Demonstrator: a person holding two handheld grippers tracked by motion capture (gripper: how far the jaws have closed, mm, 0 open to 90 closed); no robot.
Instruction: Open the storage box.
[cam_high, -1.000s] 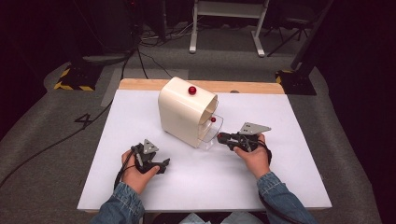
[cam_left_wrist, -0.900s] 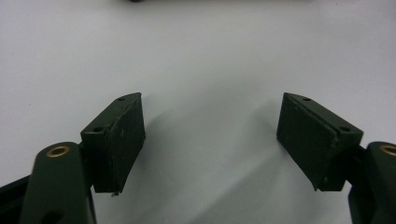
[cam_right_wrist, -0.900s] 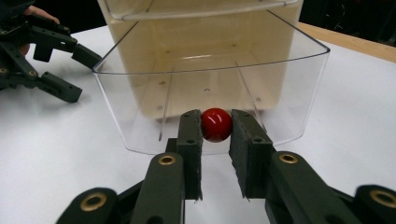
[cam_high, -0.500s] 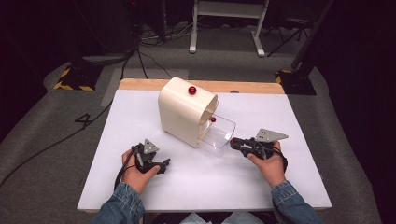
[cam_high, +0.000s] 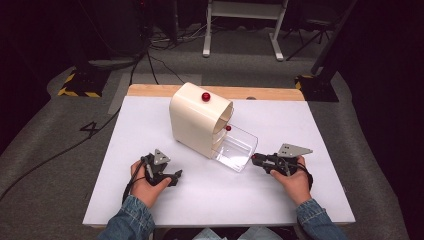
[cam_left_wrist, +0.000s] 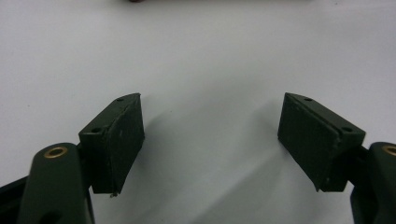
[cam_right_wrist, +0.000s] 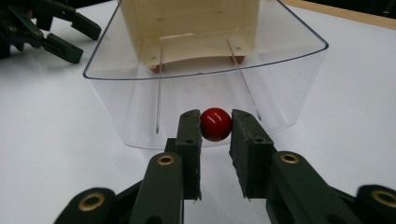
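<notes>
A cream box (cam_high: 196, 122) with a red ball (cam_high: 205, 96) on its top stands mid-table. A clear plastic drawer (cam_high: 235, 147) sticks out of its front towards the right. My right gripper (cam_high: 255, 160) is at the drawer's front wall. In the right gripper view my right gripper (cam_right_wrist: 215, 122) is shut on the drawer's red knob (cam_right_wrist: 215, 125), in front of the clear drawer (cam_right_wrist: 280, 88), which holds nothing. My left gripper (cam_high: 175, 176) rests on the table left of the drawer. In the left gripper view my left gripper (cam_left_wrist: 210, 116) is open over bare white table (cam_left_wrist: 210, 56).
The white table (cam_high: 300, 125) has a wooden strip (cam_high: 270, 93) along its far edge. A second small red knob (cam_high: 228, 128) shows at the box's opening. The left gripper (cam_right_wrist: 46, 28) lies beyond the drawer's left corner. Cables and stands fill the floor behind.
My right gripper has moved right and towards the person with the red knob held, and the clear drawer has slid further out of the box. The left gripper has stayed put.
</notes>
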